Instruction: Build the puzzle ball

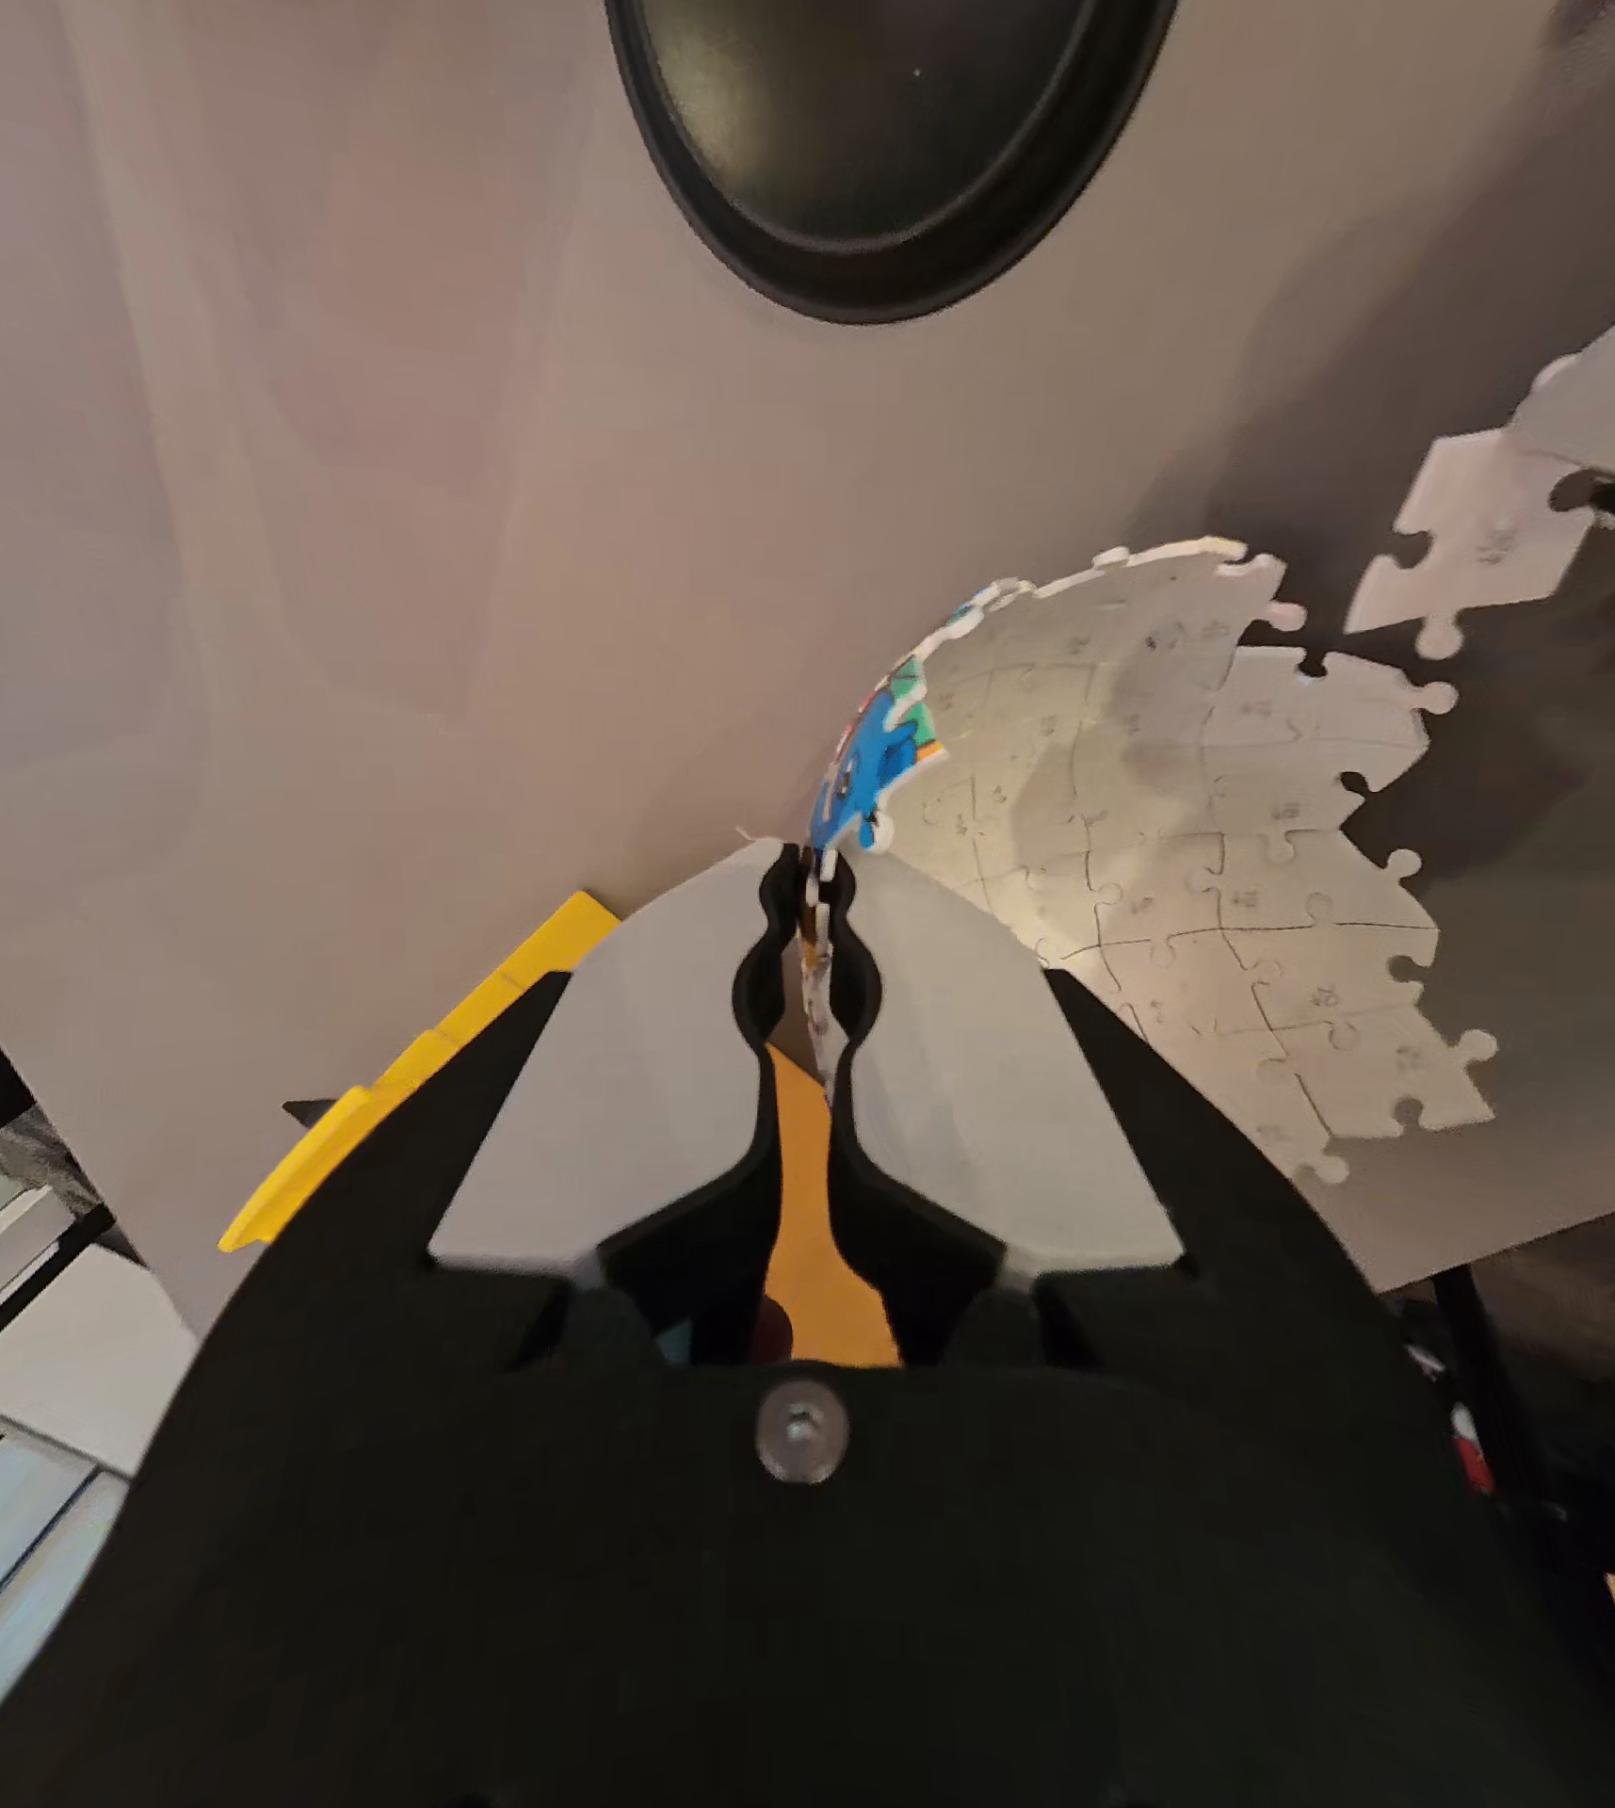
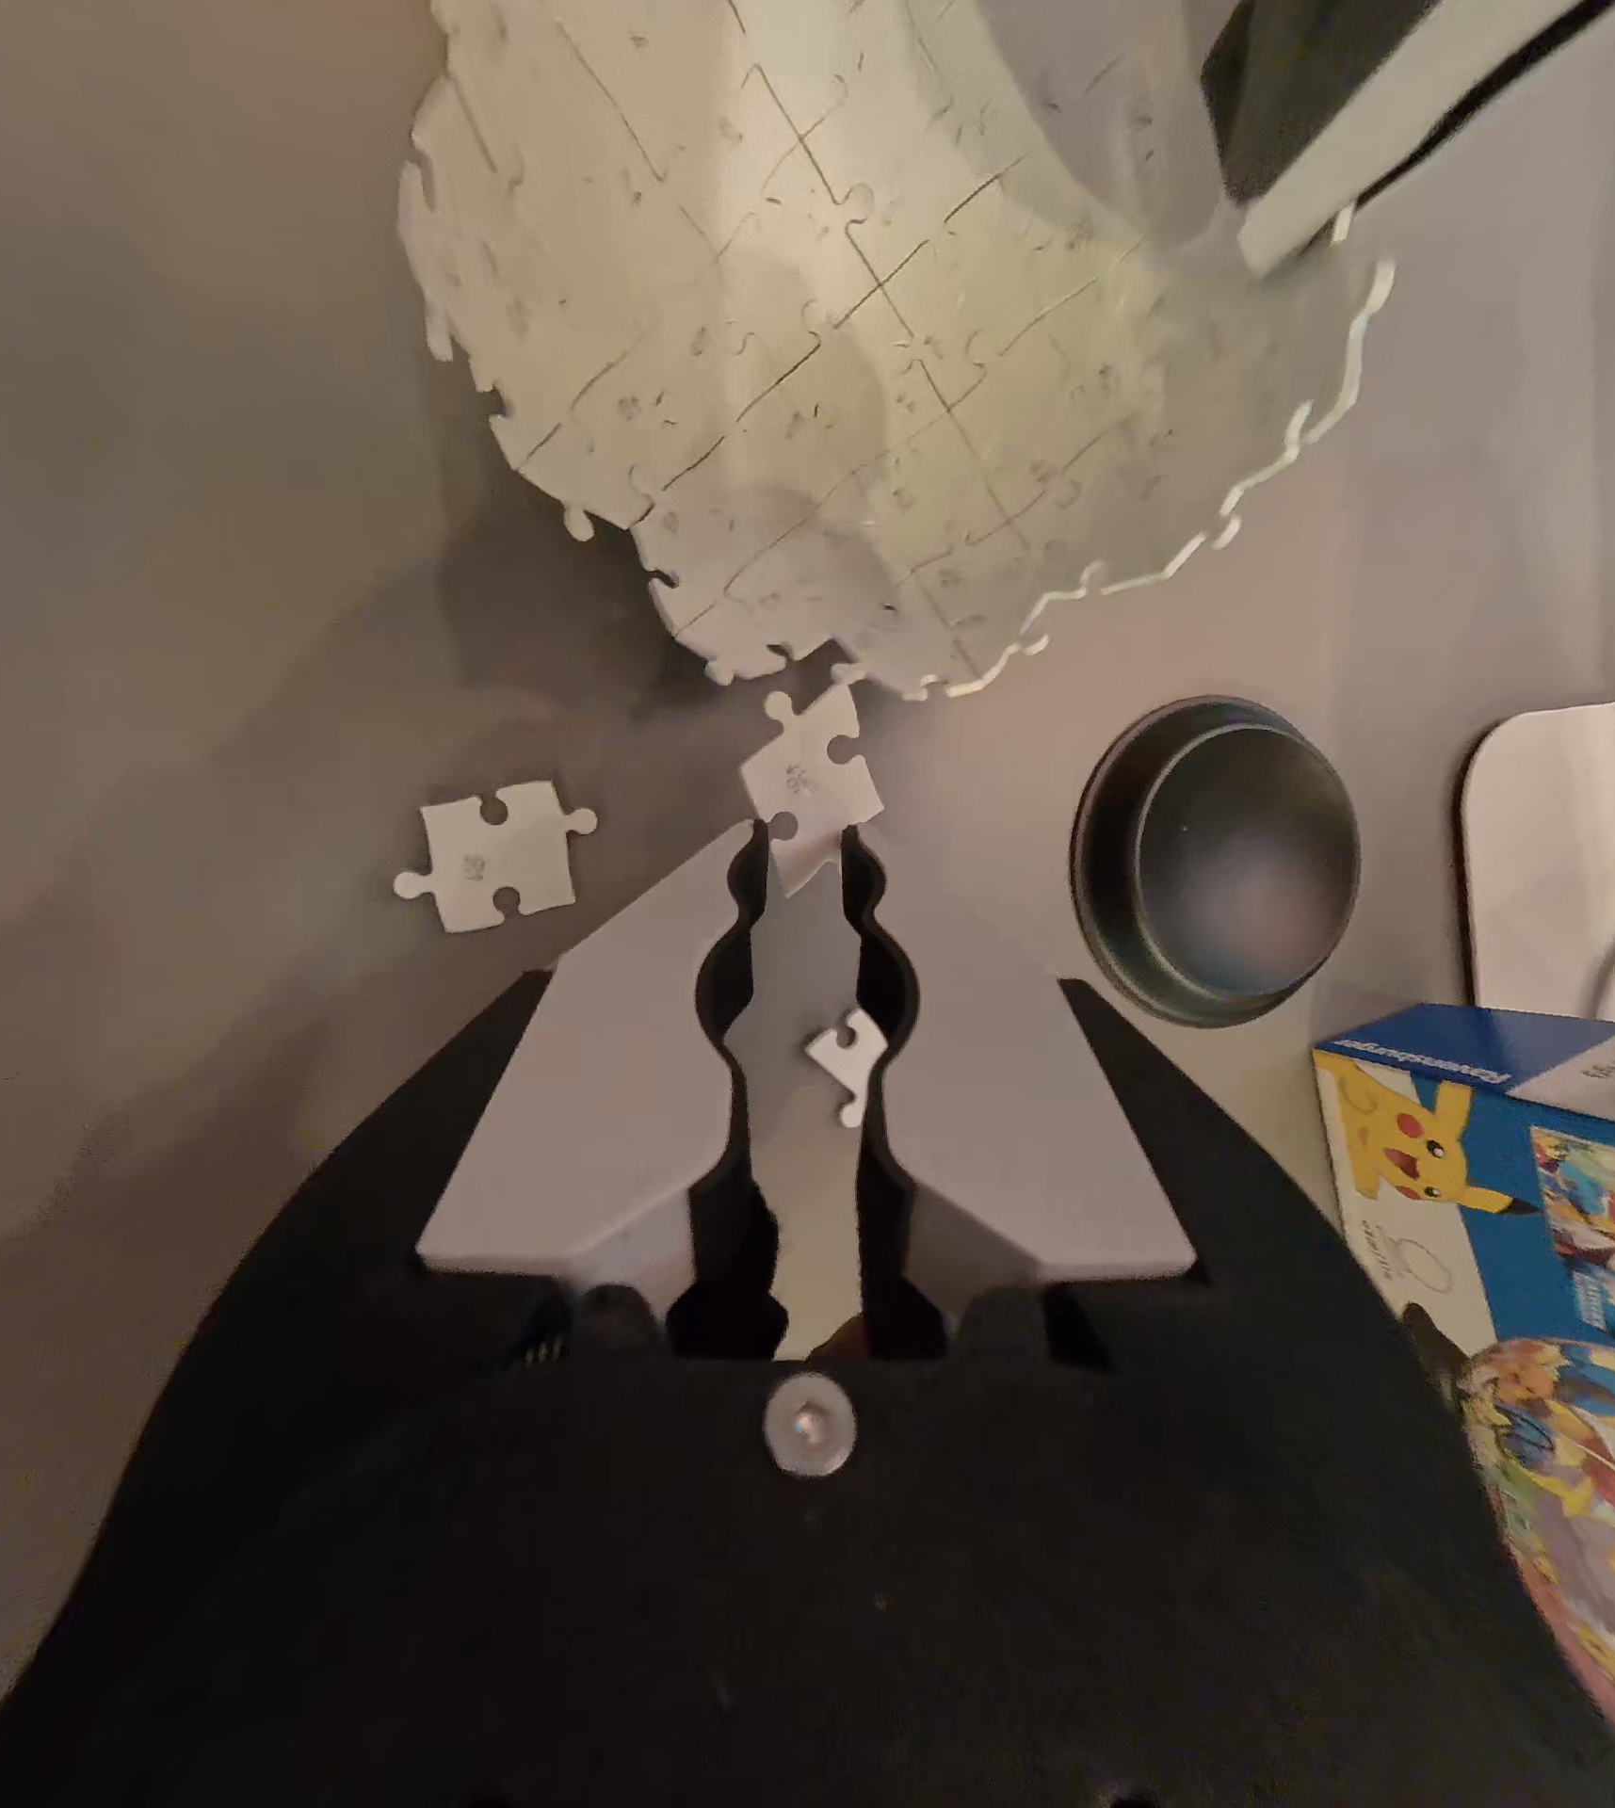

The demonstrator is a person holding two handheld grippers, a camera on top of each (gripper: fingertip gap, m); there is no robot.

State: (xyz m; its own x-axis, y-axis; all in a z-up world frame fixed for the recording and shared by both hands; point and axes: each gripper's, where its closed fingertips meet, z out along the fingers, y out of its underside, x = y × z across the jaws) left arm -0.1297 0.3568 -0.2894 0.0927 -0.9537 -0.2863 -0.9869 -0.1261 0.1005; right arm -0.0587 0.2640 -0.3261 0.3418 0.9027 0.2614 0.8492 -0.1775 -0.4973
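The half-built puzzle ball [image 1: 1175, 832] is a curved white shell, seen from its inside, with a coloured outer face showing at its left edge. My left gripper [image 1: 815, 871] is shut on the shell's rim and holds it above the grey table. In the right wrist view the shell [image 2: 842, 323] hangs at the top. My right gripper [image 2: 803, 841] is shut on a single white puzzle piece [image 2: 813, 783], held just below the shell's lower edge. The same piece [image 1: 1478, 548] shows at the right in the left wrist view. The left gripper also shows at the top right in the right wrist view [image 2: 1390, 117].
Two loose white pieces [image 2: 490, 856] [image 2: 850, 1062] lie on the grey table. A black round stand [image 2: 1214, 861] sits to the right, also at the top in the left wrist view [image 1: 881, 147]. The puzzle box [image 2: 1547, 1203], a white tray [image 2: 1586, 841] and a yellow object [image 1: 431, 1066] are nearby. Across from one pair of fingers to the other is roughly 12 centimetres.
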